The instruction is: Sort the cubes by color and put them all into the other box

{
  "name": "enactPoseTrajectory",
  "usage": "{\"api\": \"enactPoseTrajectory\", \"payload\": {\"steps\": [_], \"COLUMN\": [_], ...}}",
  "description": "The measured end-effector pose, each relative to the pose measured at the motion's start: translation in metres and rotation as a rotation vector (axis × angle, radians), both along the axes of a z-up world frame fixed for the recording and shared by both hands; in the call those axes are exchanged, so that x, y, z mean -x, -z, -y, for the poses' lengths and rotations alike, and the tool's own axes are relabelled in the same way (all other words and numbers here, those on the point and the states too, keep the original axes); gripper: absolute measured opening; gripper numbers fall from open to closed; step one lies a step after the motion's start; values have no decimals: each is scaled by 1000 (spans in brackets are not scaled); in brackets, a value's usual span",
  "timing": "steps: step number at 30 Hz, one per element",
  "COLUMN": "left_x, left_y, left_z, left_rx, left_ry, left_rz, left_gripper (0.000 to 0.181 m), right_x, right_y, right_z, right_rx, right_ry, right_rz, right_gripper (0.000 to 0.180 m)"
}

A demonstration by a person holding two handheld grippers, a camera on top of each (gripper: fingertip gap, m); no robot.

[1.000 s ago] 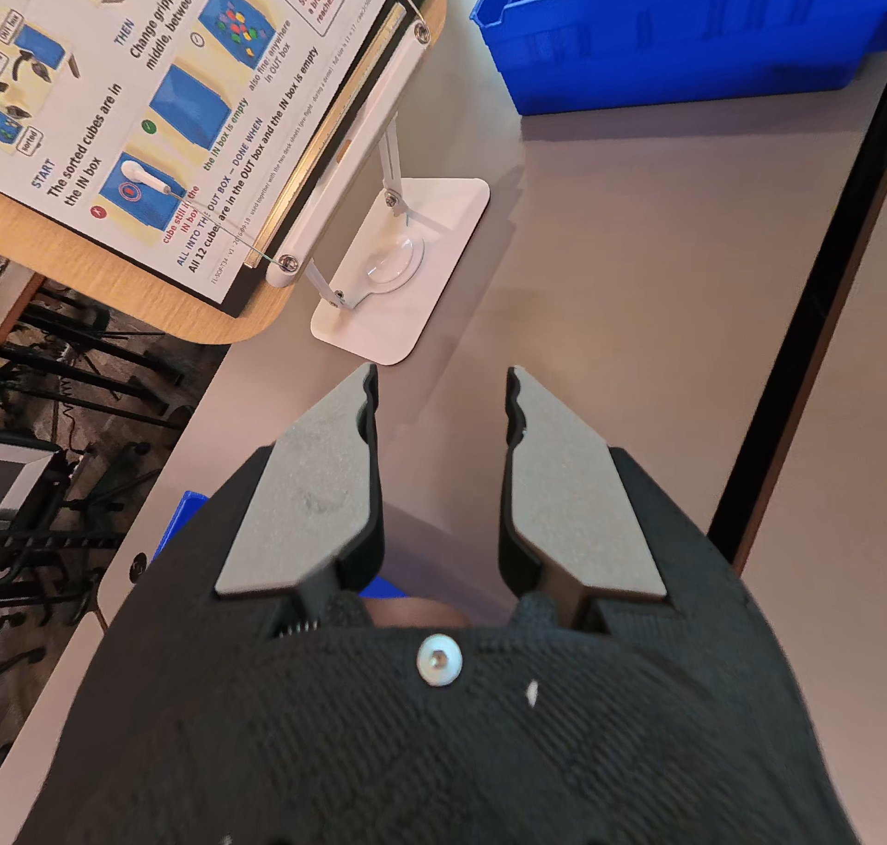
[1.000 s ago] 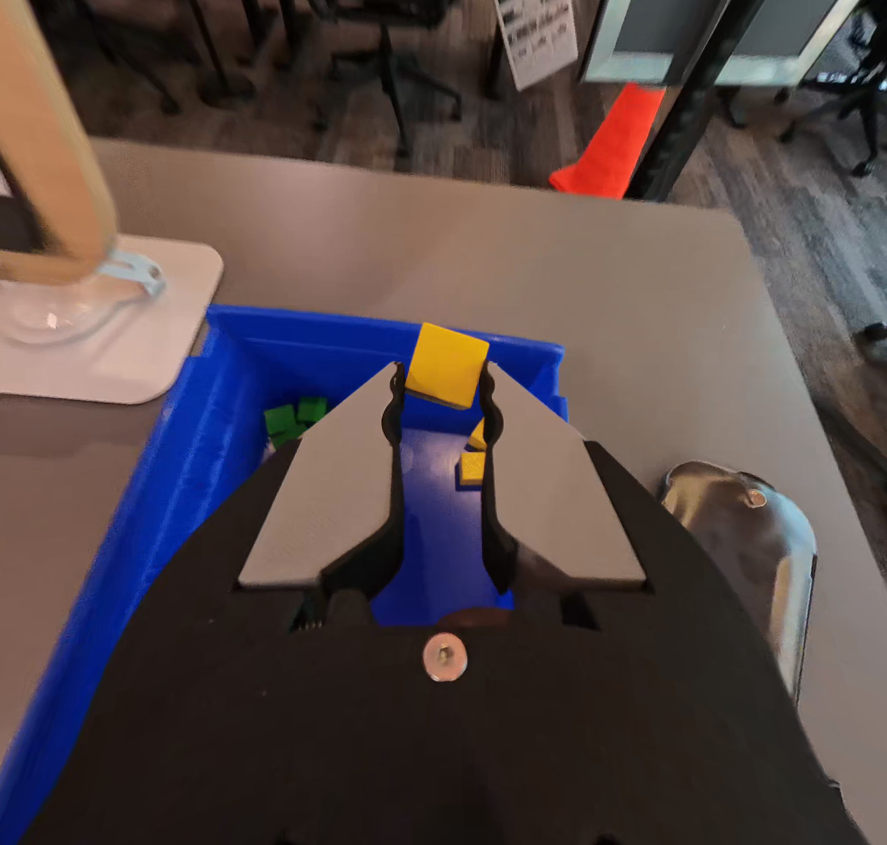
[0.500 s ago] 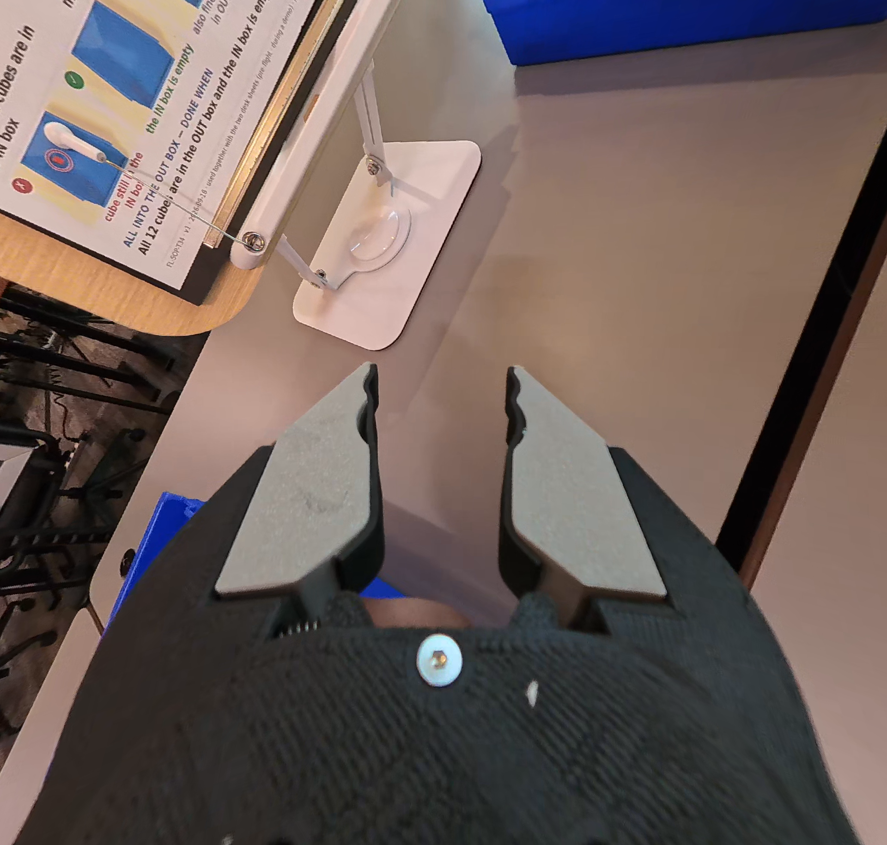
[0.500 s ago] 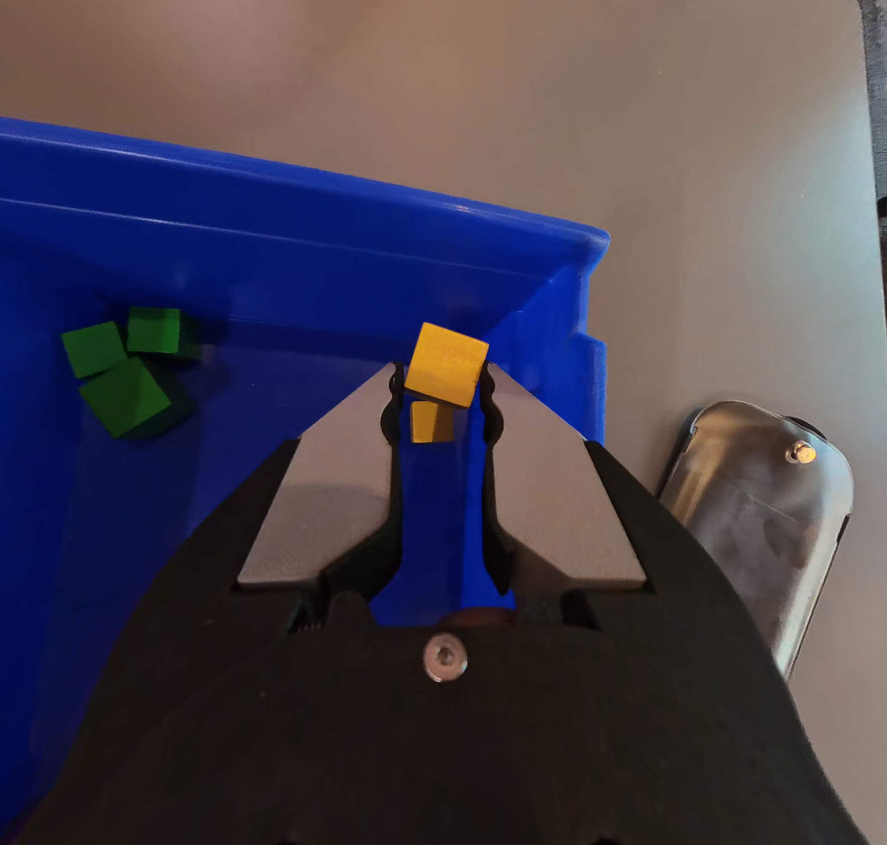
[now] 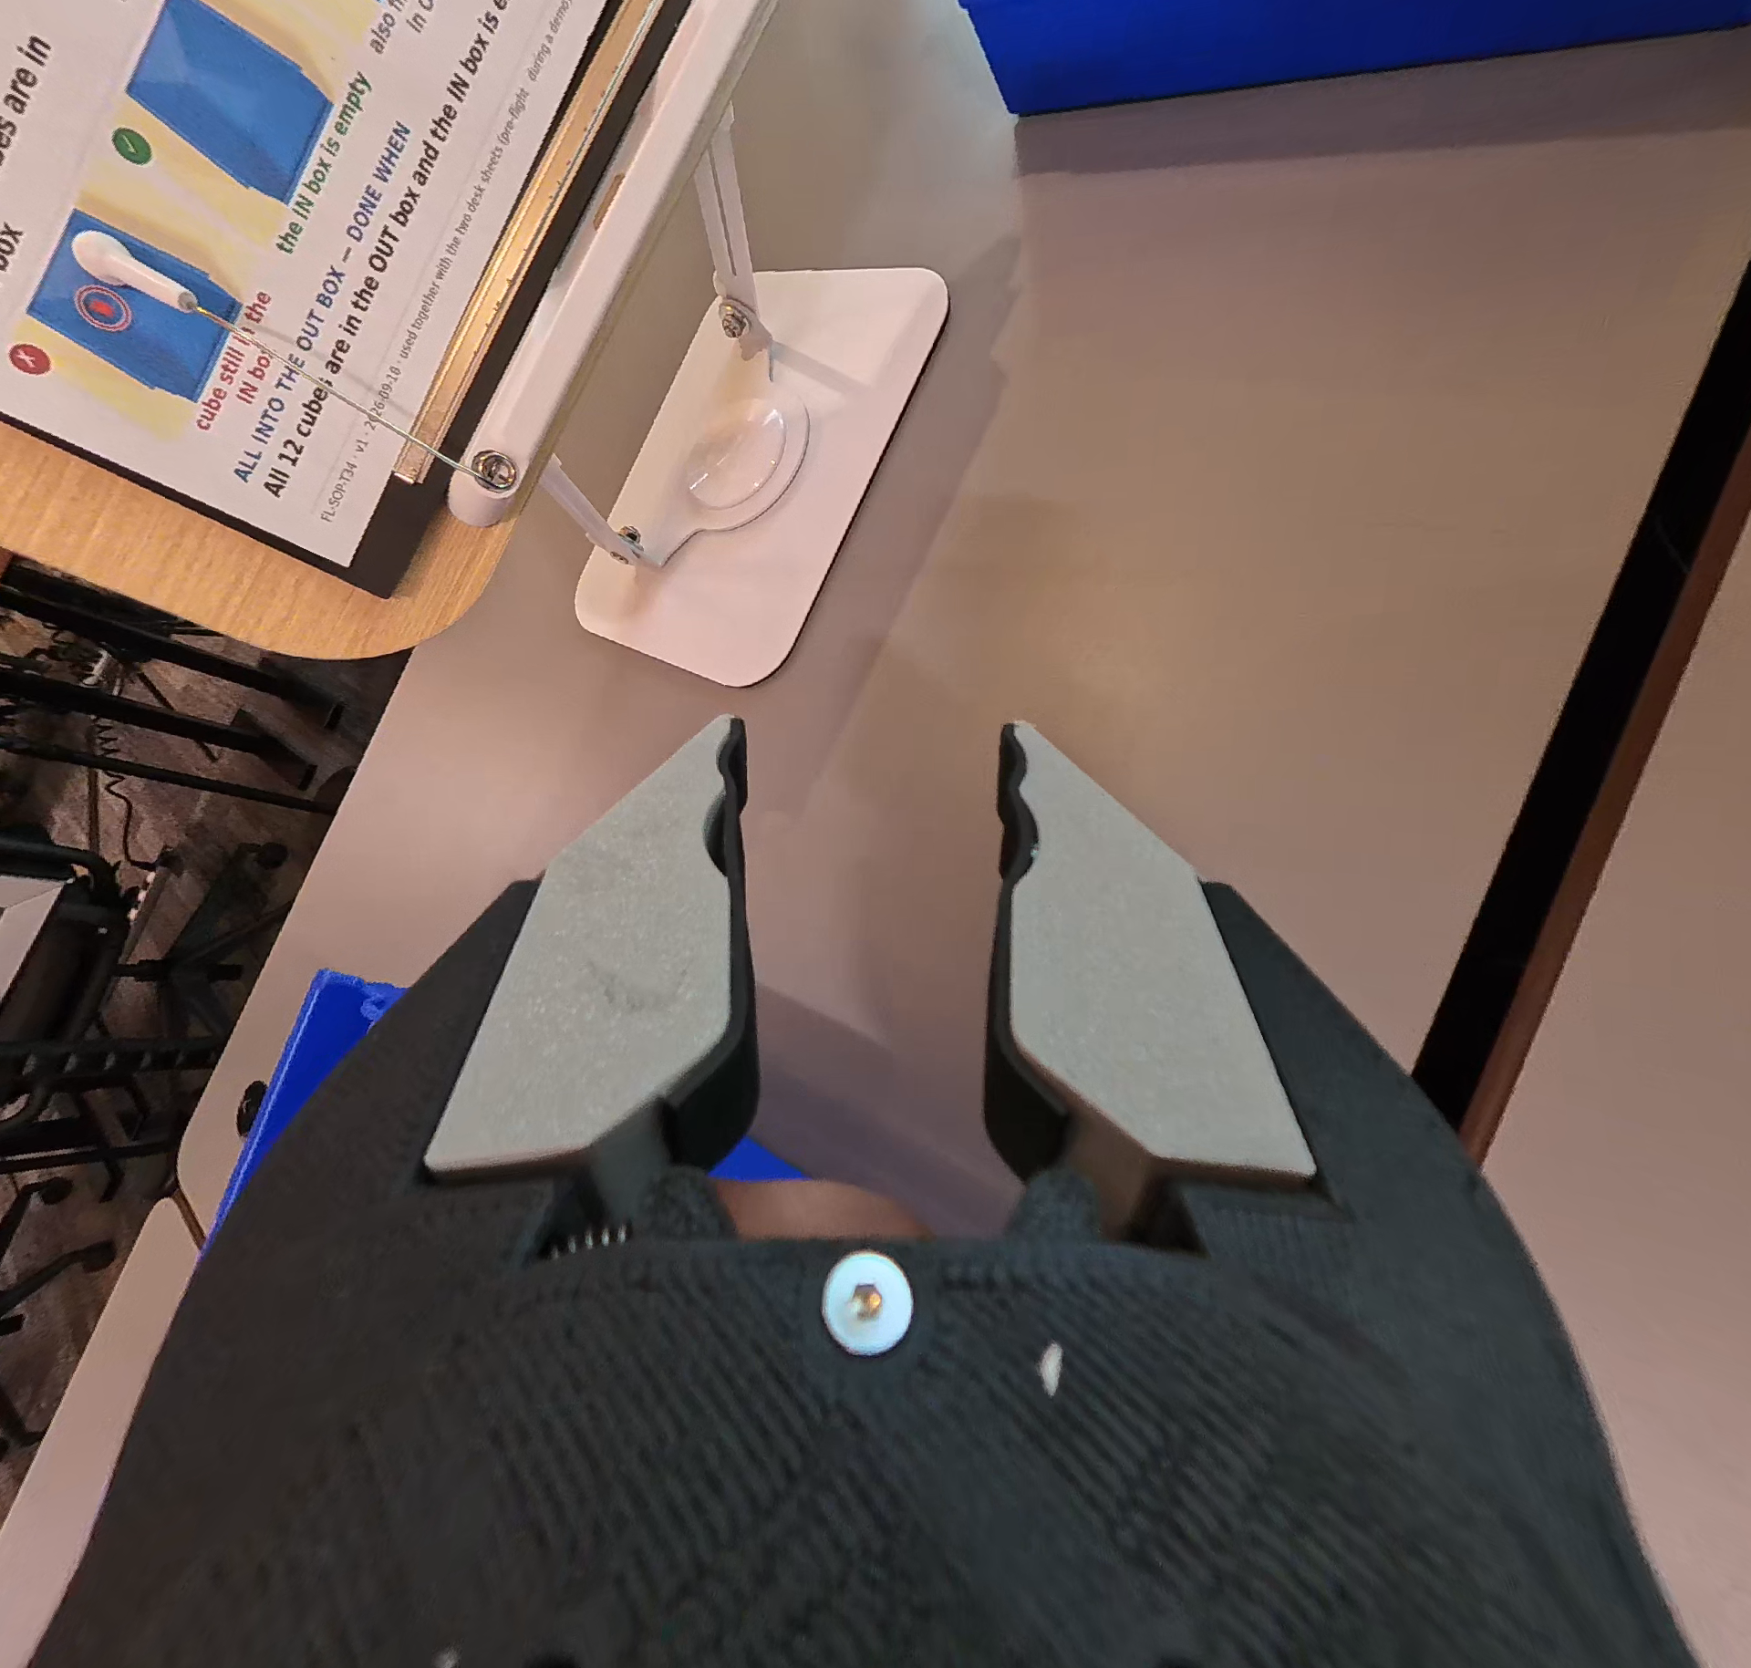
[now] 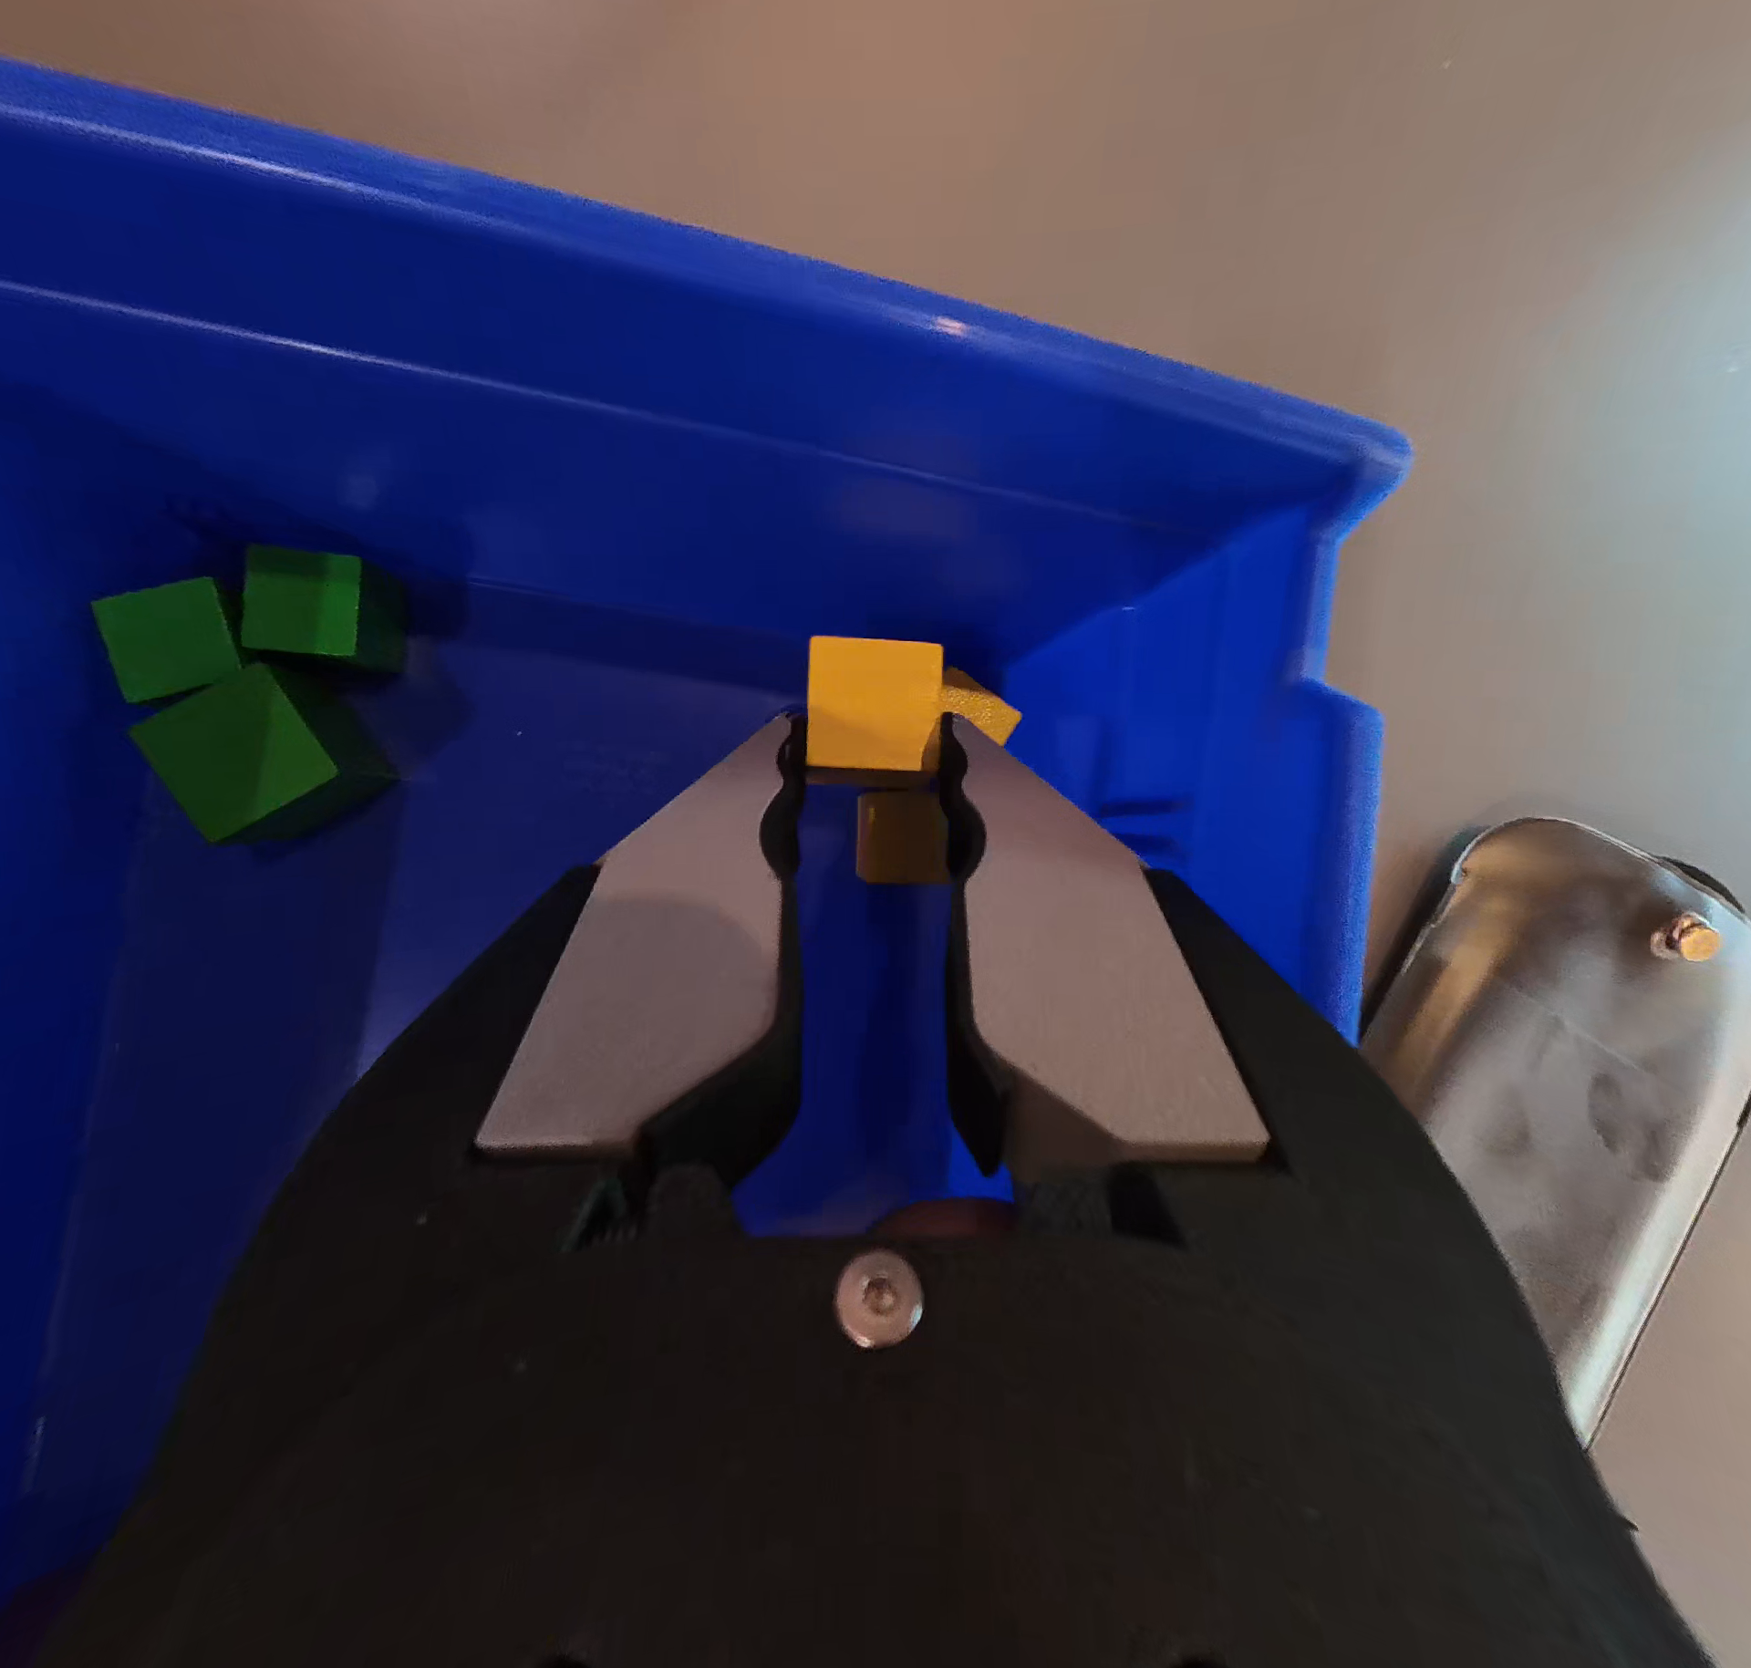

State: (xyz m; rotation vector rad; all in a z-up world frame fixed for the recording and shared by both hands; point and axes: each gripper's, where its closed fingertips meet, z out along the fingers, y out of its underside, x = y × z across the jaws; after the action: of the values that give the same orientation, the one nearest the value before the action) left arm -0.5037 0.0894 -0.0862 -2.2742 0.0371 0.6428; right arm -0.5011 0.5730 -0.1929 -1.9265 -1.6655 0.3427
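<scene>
**Yellow cube gripped over the corner of the blue box**

In the left wrist view, the far left shows a dark floor (image 5: 142,864) crowded with black stands and cables beyond the table edge. Above it a wooden board (image 5: 189,571) carries a printed instruction sheet (image 5: 237,154), propped on a white stand (image 5: 758,485) whose flat base rests on the grey table (image 5: 1232,485). The left gripper (image 5: 870,770) hangs over bare tabletop with its jaws spread wide and nothing between them. A corner of a blue bin (image 5: 322,1035) peeks out beside its left finger, and another blue box (image 5: 1326,2) sits at the top right. A black strip runs along the table's right side.

In the right wrist view, three green cubes (image 6: 237,675) lie clustered and touching at the left of the blue box floor (image 6: 568,864). The right gripper (image 6: 872,741) is clamped on a yellow cube (image 6: 867,699) near the box's right corner. Two more yellow cubes (image 6: 895,836) lie just beneath and beside it on the floor. Outside the box's right wall, a shiny metal plate (image 6: 1563,1101) rests on the brownish-grey table (image 6: 1042,106).
</scene>
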Motion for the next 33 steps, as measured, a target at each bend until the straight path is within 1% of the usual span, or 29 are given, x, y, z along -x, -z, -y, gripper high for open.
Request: {"api": "enactPoseTrajectory", "payload": {"steps": [10, 16, 19, 23, 26, 29, 30, 31, 33], "left_x": [-1, -2, -2, -2, -2, -2, -2, -2, -2], "left_y": [5, 4, 4, 4, 5, 5, 5, 5, 5], "left_z": [-1, -1, -1, -1, -1, -1, -1, -1, -1], "left_rx": [15, 13, 15, 14, 18, 18, 17, 17, 17], "left_ry": [3, 6, 7, 7, 6, 5, 4, 4, 4], "left_rz": [5, 3, 2, 2, 4, 4, 5, 5, 6], "left_gripper": [51, 51, 51, 51, 51, 51, 51, 51, 51], "right_x": [-8, -7, -4, -3, 4, 7, 6, 4, -6], "right_y": [4, -7, -12, -10, -9, -5, -3, 0, 7], "right_z": [0, 4, 6, 13, 33, 53, 49, 39, 20], "right_rx": [-19, -23, -37, -21, 93, 220, 211, 170, 84], "right_ry": [-4, -8, -16, -37, -91, -151, -133, -98, -43], "right_rz": [65, 38, 24, 30, -7, -22, -14, 4, 63], "right_gripper": [27, 36, 34, 29, 27, 8, 2, 0, 0]}}
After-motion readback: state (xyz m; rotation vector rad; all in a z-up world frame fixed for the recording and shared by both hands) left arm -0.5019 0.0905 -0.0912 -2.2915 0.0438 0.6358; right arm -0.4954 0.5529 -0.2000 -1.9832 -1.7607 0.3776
